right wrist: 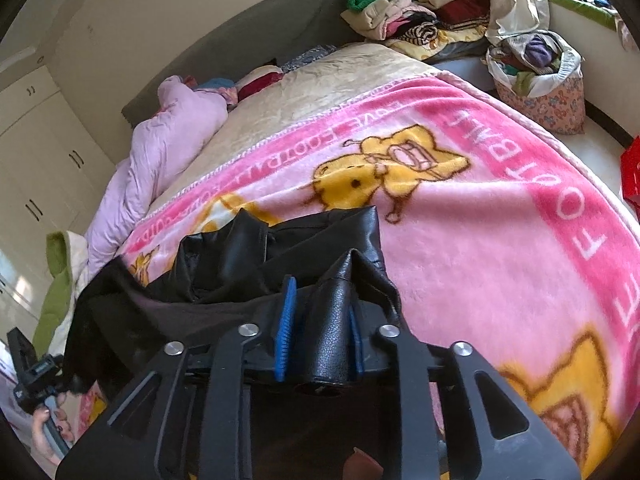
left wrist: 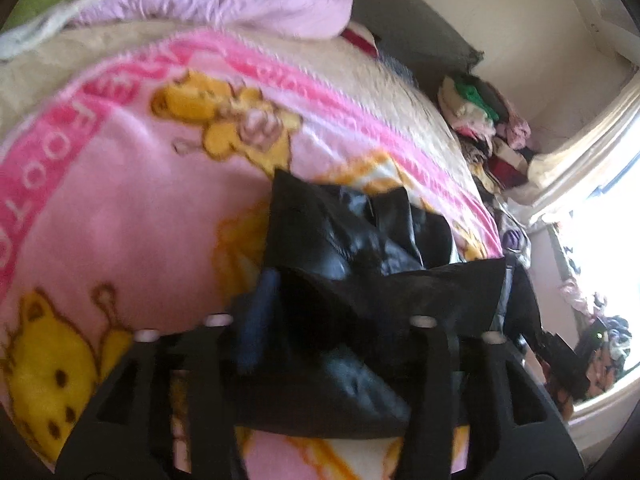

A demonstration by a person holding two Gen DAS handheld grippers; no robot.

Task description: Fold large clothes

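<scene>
A black leather garment [left wrist: 352, 248] lies bunched on the pink cartoon blanket [left wrist: 132, 216] of the bed. My left gripper [left wrist: 320, 320] is shut on a fold of the black garment, which drapes over and hides the fingertips; only one blue pad [left wrist: 260, 300] shows. In the right wrist view the garment [right wrist: 248, 248] stretches between both grippers. My right gripper [right wrist: 320, 320] is shut on a leather fold between its blue pads [right wrist: 286, 328]. The other gripper, held in a hand, shows at the lower left in the right wrist view [right wrist: 32, 376].
A lilac duvet [right wrist: 160, 160] lies along the bed's far side. Piles of folded clothes [right wrist: 420, 12] and a filled fabric basket [right wrist: 540, 76] stand beyond the bed. White wardrobes [right wrist: 36, 152] line the wall. A bright window [left wrist: 600, 208] is at the right.
</scene>
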